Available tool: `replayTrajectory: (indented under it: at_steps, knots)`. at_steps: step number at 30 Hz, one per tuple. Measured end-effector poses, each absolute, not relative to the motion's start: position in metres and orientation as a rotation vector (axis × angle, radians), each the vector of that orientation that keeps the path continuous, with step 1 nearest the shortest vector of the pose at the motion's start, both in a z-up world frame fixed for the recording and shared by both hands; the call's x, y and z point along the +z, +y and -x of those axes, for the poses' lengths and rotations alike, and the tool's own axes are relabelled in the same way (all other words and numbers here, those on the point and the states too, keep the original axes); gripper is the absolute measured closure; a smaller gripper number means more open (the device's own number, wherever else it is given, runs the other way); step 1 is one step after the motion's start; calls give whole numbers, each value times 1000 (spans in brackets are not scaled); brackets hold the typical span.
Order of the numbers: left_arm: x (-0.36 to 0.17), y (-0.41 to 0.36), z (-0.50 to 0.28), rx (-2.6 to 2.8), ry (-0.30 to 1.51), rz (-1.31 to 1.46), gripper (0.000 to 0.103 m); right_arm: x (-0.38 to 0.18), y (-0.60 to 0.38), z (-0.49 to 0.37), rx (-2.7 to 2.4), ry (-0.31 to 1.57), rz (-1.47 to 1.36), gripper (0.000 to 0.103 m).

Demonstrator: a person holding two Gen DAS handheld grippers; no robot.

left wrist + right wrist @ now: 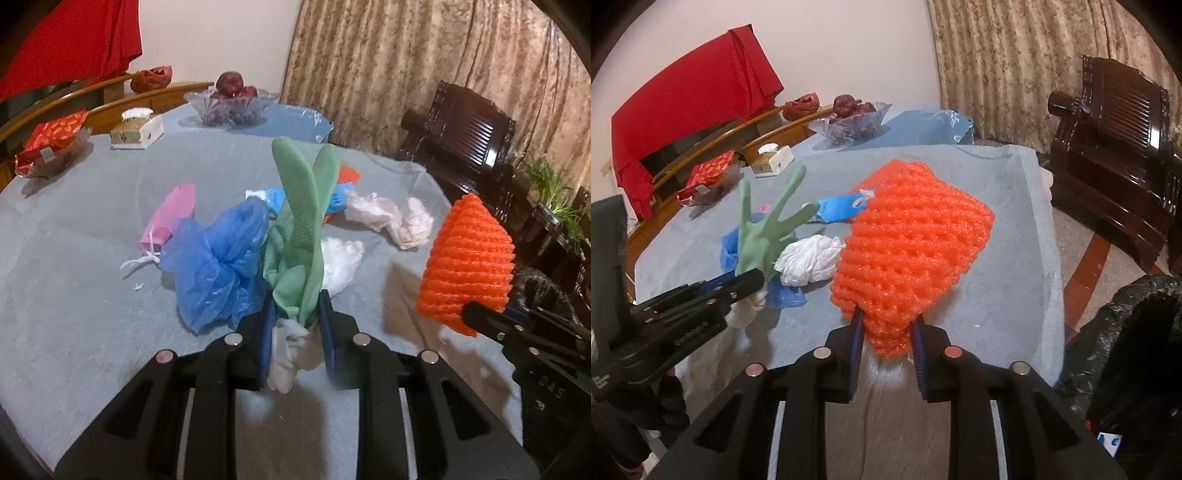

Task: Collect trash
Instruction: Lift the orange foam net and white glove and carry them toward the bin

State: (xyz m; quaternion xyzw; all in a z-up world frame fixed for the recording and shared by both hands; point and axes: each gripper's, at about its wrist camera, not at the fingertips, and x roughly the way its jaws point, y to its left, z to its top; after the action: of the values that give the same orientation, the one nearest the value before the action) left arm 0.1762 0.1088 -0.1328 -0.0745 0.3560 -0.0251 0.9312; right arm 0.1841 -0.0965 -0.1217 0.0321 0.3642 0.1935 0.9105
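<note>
Glove [299, 221] – green rubber, limp, light – pinched at cuff by left fingers [271, 325]; right gripper [886, 332] clamps soft foam fruit net [908, 236].

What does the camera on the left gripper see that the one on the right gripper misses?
Only the left wrist view shows the pink pouch whole and the crumpled pinkish bag beyond the green glove. Only the right wrist view shows the black trash bag beside the table so fully, and the glove's spread fingers. Both show the orange foam net pinched in the right gripper, the blue plastic bag, the fruit bowl and the tissue box.
</note>
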Motion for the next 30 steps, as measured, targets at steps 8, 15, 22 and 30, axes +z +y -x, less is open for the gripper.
replayTrajectory:
  at_steps: [8,15,22,30]
  knots:
    - [-107,92,-149,-101,667,158,81,-105,-112,-168,383,711,-74,79]
    - [-89,69,-131,-148,630,130,81,-90,-125,-151,357,676,-81,79]
    - [-81,43,-116,-204,613,88,81,-73,-140,-131,330,632,-82,79]
    - [-78,23,-108,-258,615,87,81,-63,-165,-110,280,607,-93,79]
